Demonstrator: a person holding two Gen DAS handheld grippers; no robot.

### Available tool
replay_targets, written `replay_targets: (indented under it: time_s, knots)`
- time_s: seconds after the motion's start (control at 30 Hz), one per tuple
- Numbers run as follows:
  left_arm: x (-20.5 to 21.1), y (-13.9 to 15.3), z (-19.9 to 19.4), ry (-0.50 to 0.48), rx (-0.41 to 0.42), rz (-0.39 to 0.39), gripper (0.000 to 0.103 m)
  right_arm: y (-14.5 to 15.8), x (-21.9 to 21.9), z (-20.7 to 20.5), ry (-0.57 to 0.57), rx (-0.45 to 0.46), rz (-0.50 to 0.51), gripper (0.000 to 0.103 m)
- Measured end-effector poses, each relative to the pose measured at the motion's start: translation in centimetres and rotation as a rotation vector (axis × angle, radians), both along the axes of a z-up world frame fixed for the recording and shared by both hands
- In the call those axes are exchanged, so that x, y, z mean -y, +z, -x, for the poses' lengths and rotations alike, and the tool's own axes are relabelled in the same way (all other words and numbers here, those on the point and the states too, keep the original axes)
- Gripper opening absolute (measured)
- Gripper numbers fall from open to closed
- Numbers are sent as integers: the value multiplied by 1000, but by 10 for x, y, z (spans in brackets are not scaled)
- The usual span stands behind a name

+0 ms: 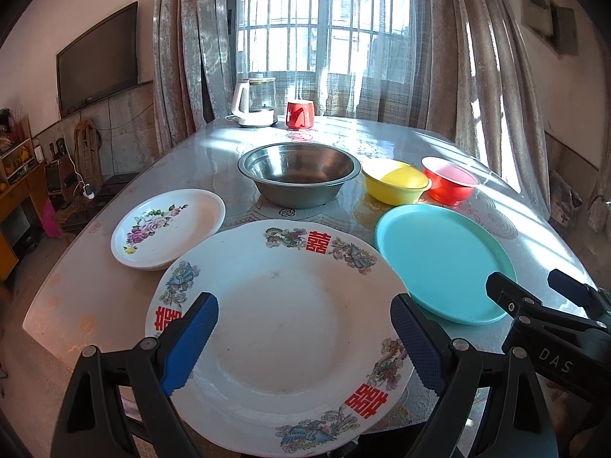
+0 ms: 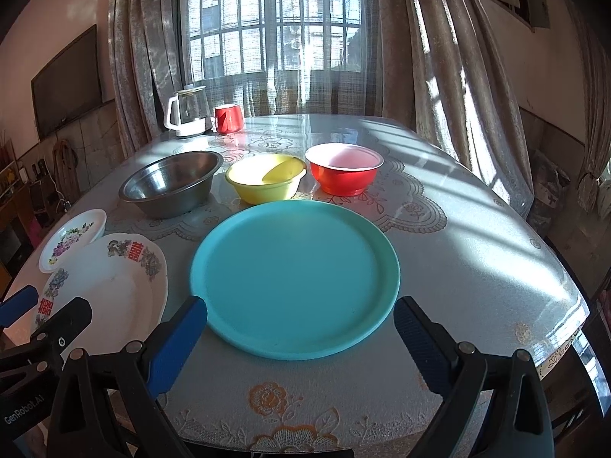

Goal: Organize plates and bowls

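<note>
Near the table's front edge, left gripper (image 1: 303,328) spread above the large white dragon-patterned ceramic plate (image 1: 282,328), right gripper (image 2: 299,337) spread before the round turquoise plastic plate (image 2: 294,274), bare tablecloth (image 2: 477,267) seen rightward.

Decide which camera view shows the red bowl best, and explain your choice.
The right wrist view: the red bowl stands whole and unobstructed, its pale interior visible. In the left wrist view the red bowl is smaller, off to the right, and the yellow bowl overlaps its near-left side.
</note>
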State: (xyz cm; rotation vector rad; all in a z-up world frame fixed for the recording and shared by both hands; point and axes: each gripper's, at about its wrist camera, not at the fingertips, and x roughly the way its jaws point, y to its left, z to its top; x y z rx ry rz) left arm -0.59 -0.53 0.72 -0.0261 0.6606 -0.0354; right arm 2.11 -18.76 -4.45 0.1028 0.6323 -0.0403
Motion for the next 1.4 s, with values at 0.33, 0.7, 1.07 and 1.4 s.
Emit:
replay_targets:
  time_s: [0.33,0.7,1.07,1.4]
  knots:
    - [4,1,-9,-10,-10,-12,92,-3,9,-7,-4,-6,-21,100]
    - [19,5,-28,-63,-39,-42,92,-8,31,-22,-4,-21,-87,100]
    - [34,19,-91,-244,-155,28,33,-18,70,-47,-42,-54,-185,62]
    - [70,-6,-154,-300,-315,2,27,-35,92,-66,-98,-114,-170,40]
